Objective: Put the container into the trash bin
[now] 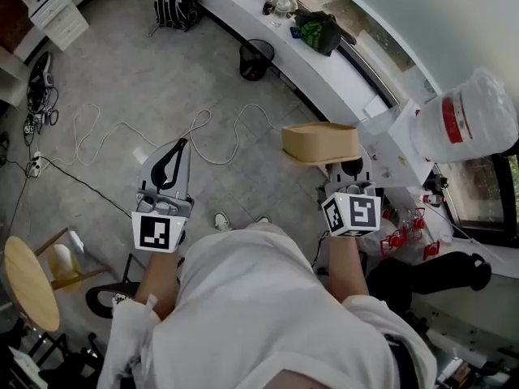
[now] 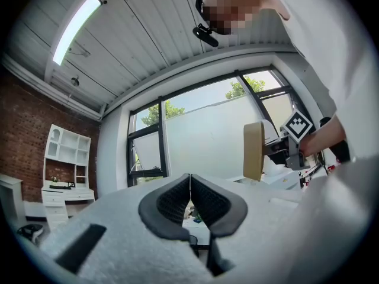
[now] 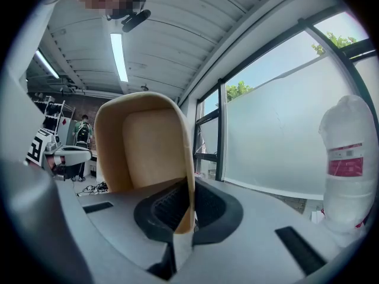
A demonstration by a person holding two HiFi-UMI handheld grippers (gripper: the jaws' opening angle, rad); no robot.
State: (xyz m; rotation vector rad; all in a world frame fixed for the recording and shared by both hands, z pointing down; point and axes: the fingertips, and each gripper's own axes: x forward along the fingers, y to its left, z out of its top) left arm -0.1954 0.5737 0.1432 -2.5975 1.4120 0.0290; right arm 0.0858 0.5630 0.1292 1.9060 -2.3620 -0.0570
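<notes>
Far left in the head view: round wooden stool point(image 1: 31, 282), with loose cables point(image 1: 122, 136) on the grey floor point(image 1: 122, 71) above it in frame.

Left gripper point(image 1: 174, 156): held out level over the floor. In the left gripper view point(image 2: 190, 181) the jaws are pressed together, pads touching, nothing between them. That view also catches the container point(image 2: 253, 149) edge-on at the right.

Trash bin point(image 1: 256, 59): black mesh, standing on the floor right against the curved white worktop point(image 1: 243, 10), up-frame of centre. A backpack point(image 1: 177, 6) lies on the floor to its left.

Container point(image 1: 319, 143): tan paper tub, in the air over the floor just beside the worktop's near end. It is well apart from the trash bin and not over it. It is tipped on its side, so the right gripper view looks into its open interior point(image 3: 148, 141).

Right gripper point(image 1: 342, 164): jaws clamped tight on the container's side wall, one pad inside and one outside, seen plainly in the right gripper view point(image 3: 190, 205). Only the wall's thickness sits between the pads.

Far right: large plastic-wrapped bottle point(image 1: 466, 116) with a red label, standing at the window side. It also shows in the right gripper view point(image 3: 348, 164).
</notes>
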